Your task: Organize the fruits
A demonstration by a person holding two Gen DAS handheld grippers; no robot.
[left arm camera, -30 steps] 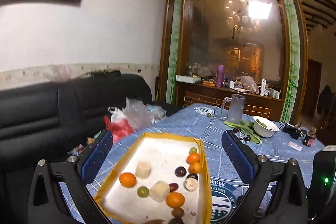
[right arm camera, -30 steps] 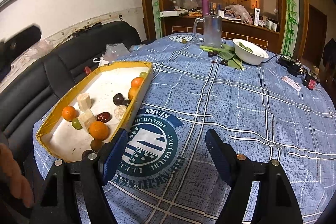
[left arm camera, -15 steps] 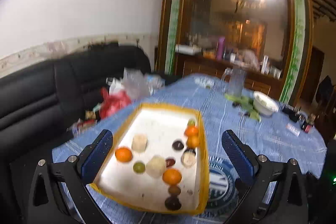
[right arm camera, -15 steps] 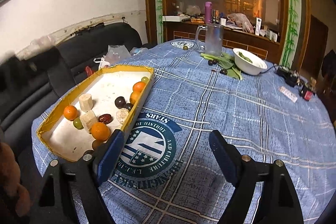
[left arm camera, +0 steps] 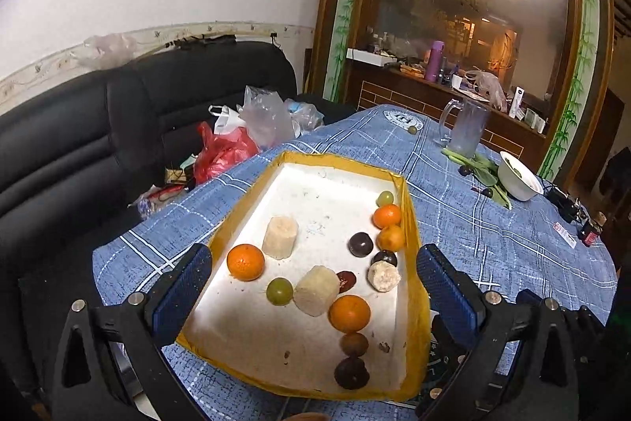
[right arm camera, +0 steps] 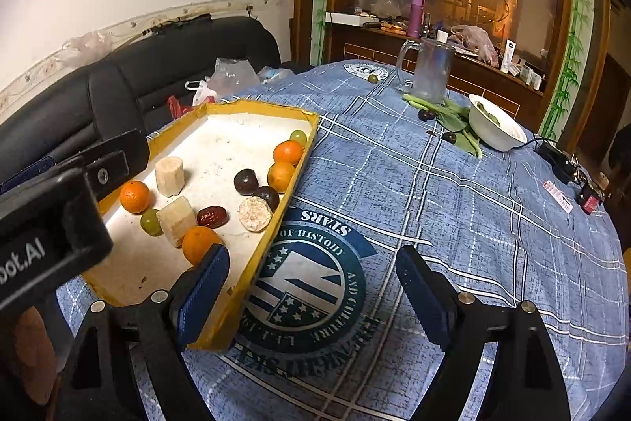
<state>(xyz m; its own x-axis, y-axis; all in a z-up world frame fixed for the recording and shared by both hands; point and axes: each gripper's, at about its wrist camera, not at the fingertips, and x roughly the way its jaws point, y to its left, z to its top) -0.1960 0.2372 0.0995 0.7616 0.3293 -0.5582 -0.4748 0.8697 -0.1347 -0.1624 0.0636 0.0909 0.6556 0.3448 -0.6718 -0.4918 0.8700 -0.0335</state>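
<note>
A white tray with a yellow rim (left arm camera: 339, 160) lies on the blue checked tablecloth. It holds several oranges (left arm camera: 245, 262), banana pieces (left arm camera: 279, 237), green grapes (left arm camera: 279, 290), dark round fruits (left arm camera: 360, 244) and a red date (left arm camera: 346, 281). My left gripper (left arm camera: 315, 287) hangs open above the tray's near end, its fingers spread about as wide as the tray, holding nothing. My right gripper (right arm camera: 315, 289) is open wide over the round printed emblem (right arm camera: 303, 283). Its left finger (right arm camera: 205, 287) stands over the tray's near right corner (right arm camera: 221, 334). The left tool's black housing (right arm camera: 51, 216) hides the tray's near left part.
Far across the table stand a glass mug (right arm camera: 430, 72) and a white bowl (right arm camera: 495, 123) with green leaves and dark fruits (right arm camera: 448, 137) beside them. A lone green grape (right arm camera: 372, 78) lies near the mug. A black sofa (left arm camera: 79, 129) with plastic bags (left arm camera: 232, 145) borders the table's left.
The left gripper has tipped downward and come closer to the tray. The right gripper has shifted left toward the tray's corner and its jaws have widened; the left tool now shows in its view.
</note>
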